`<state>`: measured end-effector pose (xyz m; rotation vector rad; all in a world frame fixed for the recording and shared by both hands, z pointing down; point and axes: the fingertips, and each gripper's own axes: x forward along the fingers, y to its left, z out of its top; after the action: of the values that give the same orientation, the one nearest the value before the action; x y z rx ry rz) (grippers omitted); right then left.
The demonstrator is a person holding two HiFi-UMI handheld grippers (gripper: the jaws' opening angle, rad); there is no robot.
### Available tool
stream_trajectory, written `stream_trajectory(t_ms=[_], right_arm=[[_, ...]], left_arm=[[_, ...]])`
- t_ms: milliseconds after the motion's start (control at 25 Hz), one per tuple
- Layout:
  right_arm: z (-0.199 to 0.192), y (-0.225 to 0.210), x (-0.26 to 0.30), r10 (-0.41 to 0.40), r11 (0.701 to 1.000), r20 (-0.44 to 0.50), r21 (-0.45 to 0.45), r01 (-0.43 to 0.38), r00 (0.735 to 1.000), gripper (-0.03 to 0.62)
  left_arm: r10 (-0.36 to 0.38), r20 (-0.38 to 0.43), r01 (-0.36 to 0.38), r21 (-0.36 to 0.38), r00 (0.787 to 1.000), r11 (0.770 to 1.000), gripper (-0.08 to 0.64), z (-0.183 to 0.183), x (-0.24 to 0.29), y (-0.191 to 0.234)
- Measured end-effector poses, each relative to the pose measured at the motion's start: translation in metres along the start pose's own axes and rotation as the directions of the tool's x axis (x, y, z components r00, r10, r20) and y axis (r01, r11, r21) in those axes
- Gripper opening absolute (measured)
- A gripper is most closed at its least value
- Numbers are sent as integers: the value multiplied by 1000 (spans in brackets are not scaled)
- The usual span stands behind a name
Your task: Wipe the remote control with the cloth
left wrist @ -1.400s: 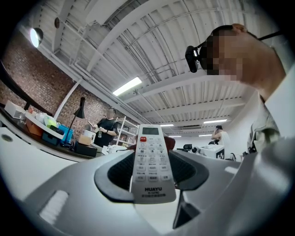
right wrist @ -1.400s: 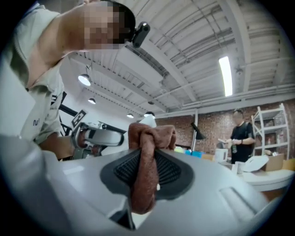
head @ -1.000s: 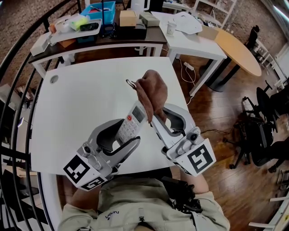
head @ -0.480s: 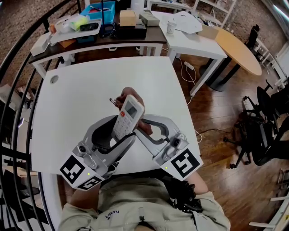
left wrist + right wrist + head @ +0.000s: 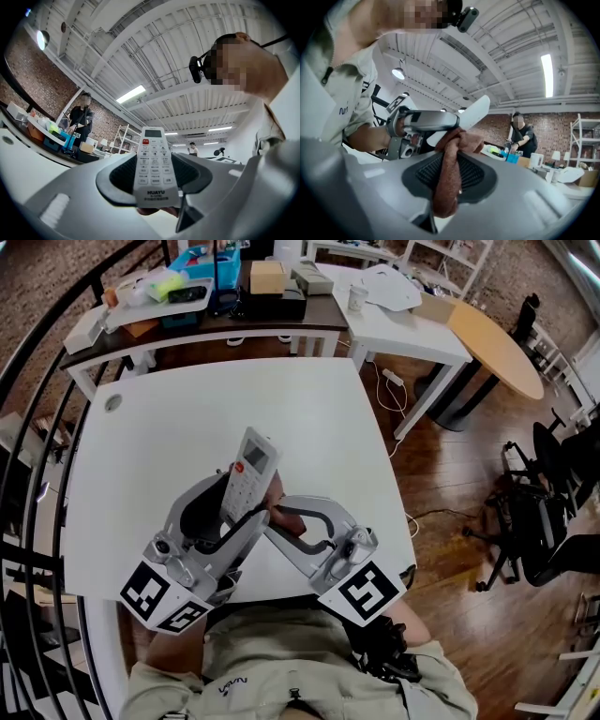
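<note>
A white counter (image 5: 169,427) fills the head view, with cluttered tables (image 5: 281,322) beyond it and wood floor (image 5: 459,493) to one side. Above the counter's near part the left hand-held gripper (image 5: 230,519) holds the remote control (image 5: 250,468) by its lower end. The remote's body slants up and away past the jaw tips. The right hand-held gripper (image 5: 279,517) comes in from the other side, its tips just below and behind the remote. In the left gripper view the jaws are closed on the remote's two long edges, keypad toward the camera, and most of its length sticks out beyond the pads. In the right gripper view the jaws are clamped on a twisted fold of the brown cloth (image 5: 449,173). Its bunched end, ahead of the tips, appears to lie against the remote's pale back, right beside the left hand-held gripper. Because the grip sits low on the remote, a firm sideways rub would likely lever it round or out of the pads and drop it. A snag could likewise tug the narrow fold of cloth free.
</note>
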<state>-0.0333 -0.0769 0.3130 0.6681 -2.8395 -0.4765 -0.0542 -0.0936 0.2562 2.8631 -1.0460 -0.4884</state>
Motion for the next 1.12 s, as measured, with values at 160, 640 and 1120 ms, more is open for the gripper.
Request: stream_trajectory(t_ms=[160, 640, 1120], right_arm=[[-2, -6, -2, -23, 1000, -12, -16, 22, 1000, 77], [41, -69, -33, -299, 954, 201, 100, 284, 933, 77], [21, -24, -12, -175, 984, 152, 50, 169, 973, 77]], left_arm=[[7, 4, -7, -1, 1000, 1000, 241, 0, -1, 1], [28, -22, -26, 94, 999, 995, 241, -3, 1, -1], [42, -3, -42, 99, 999, 994, 241, 1, 1, 0]])
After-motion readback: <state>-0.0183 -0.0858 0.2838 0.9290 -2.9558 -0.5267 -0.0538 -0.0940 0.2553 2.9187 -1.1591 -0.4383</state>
